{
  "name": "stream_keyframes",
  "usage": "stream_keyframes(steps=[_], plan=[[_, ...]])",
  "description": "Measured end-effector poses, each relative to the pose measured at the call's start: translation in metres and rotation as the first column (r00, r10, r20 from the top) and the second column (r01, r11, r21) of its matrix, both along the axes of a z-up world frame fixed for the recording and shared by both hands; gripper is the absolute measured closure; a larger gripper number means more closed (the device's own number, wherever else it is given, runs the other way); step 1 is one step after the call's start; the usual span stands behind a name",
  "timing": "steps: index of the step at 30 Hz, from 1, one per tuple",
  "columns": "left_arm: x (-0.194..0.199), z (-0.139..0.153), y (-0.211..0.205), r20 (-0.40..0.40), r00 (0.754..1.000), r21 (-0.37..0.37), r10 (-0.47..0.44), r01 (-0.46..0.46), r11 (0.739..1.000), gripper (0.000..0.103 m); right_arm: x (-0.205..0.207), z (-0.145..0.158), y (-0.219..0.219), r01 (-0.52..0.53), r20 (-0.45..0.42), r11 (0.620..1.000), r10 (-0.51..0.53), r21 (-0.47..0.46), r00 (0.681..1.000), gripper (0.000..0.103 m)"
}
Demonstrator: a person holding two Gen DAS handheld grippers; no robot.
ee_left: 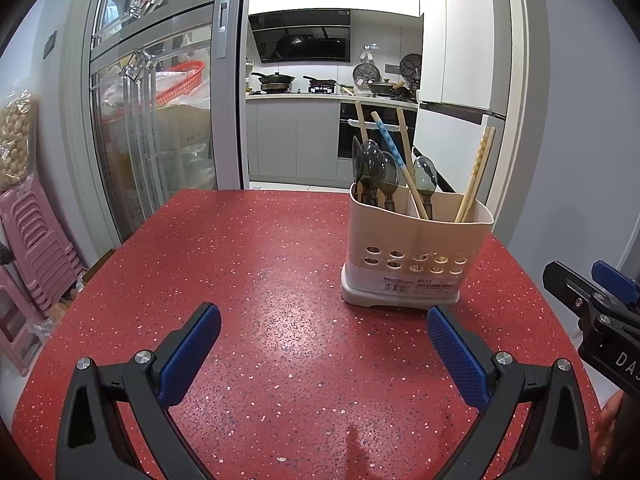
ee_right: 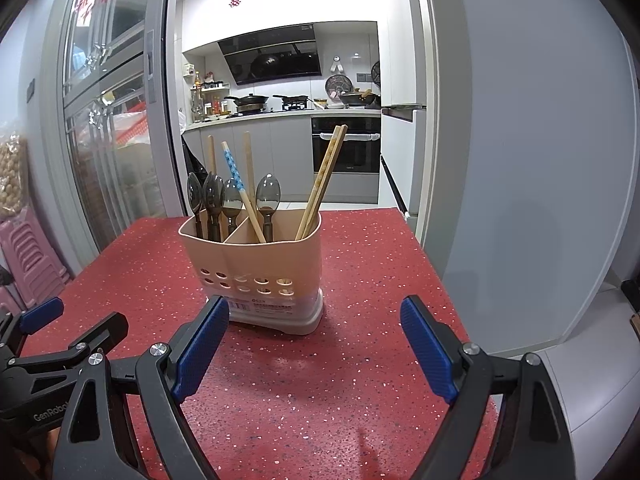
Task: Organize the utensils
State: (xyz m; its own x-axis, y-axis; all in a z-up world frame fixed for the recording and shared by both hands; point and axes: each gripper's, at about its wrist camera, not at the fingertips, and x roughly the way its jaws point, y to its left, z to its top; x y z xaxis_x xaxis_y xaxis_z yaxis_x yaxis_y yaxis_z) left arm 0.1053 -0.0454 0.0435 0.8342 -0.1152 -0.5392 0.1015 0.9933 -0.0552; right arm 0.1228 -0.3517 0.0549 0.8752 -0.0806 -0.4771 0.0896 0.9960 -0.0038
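The left hand-held gripper (ee_left: 324, 344) is hovering low over the red speckled table (ee_left: 248, 264), its blue-padded fingers (ee_left: 192, 354) spreading wide with nothing between them. The right hand-held gripper (ee_right: 314, 344) is hanging over the same table (ee_right: 360, 264), its fingers (ee_right: 202, 346) likewise standing wide apart and gripping nothing. The two are sitting side by side: the right one is showing at the right edge of the left wrist view, the left one at the left edge of the right wrist view.

Ahead of the left hand-held gripper and slightly to its right, the beige utensil holder (ee_left: 416, 256) is standing upright on the table; from the right hand-held gripper it (ee_right: 256, 268) is lying just ahead and a little left, apart from the fingers. A divider is splitting it into compartments. Dark spoons (ee_right: 214, 200) are standing bowls-up toward the left and back, a blue-dotted chopstick (ee_right: 236, 180) is leaning among them, and a pair of wooden chopsticks (ee_right: 324, 176) is leaning in the right compartment.

Beyond the table, a doorway is opening onto a kitchen with a stove (ee_left: 296, 86) and an oven (ee_right: 346, 144).
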Motion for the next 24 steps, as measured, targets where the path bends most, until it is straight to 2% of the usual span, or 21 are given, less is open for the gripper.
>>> stream_keyframes(steps=[24], plan=[[0.0014,-0.0002,-0.0015,-0.003,1.0,0.009,-0.007,0.007,1.0,0.0,0.0008,-0.0009,-0.0014,-0.001,-0.005,1.0,0.001,0.005,1.0,0.013]])
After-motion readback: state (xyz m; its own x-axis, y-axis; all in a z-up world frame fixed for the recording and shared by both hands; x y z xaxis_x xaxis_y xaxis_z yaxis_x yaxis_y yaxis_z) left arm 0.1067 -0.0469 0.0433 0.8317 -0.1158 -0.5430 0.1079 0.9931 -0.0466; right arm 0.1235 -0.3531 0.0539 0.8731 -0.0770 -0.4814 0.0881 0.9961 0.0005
